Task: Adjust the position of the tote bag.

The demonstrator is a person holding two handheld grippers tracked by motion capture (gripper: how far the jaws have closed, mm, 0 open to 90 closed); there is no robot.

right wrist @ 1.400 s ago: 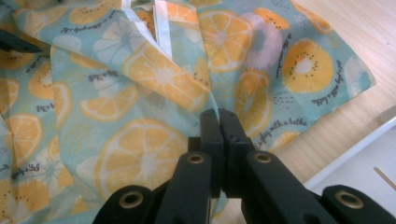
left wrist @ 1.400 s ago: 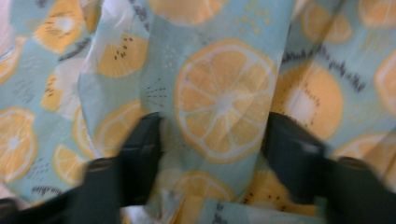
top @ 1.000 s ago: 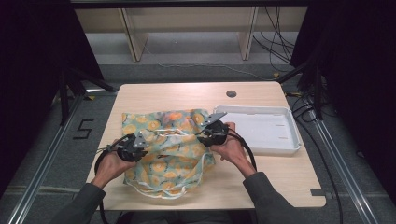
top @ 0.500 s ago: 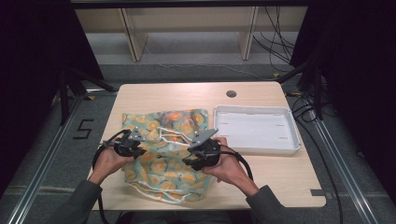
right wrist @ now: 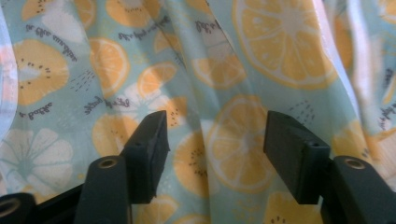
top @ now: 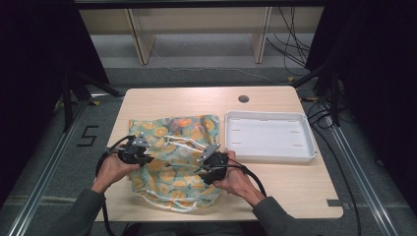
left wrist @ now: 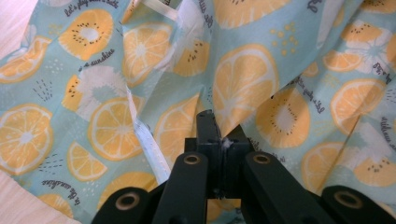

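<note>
Fruit-print cloth [top: 174, 157] crumpled at centre-left of table [top: 275, 191], lower centre of high view; white drawstring cords [top: 184, 141] across top and along near hem. Left gripper [top: 140, 153] at cloth's left edge, jaws clamped together, fold of cloth pinched between. Right gripper [top: 209, 169] at cloth's right edge, jaws just opening, now wide apart, cloth below them, nothing gripped. White tray [top: 270, 155] just right of cloth. Bare tabletop along far edge and lower right.
</note>
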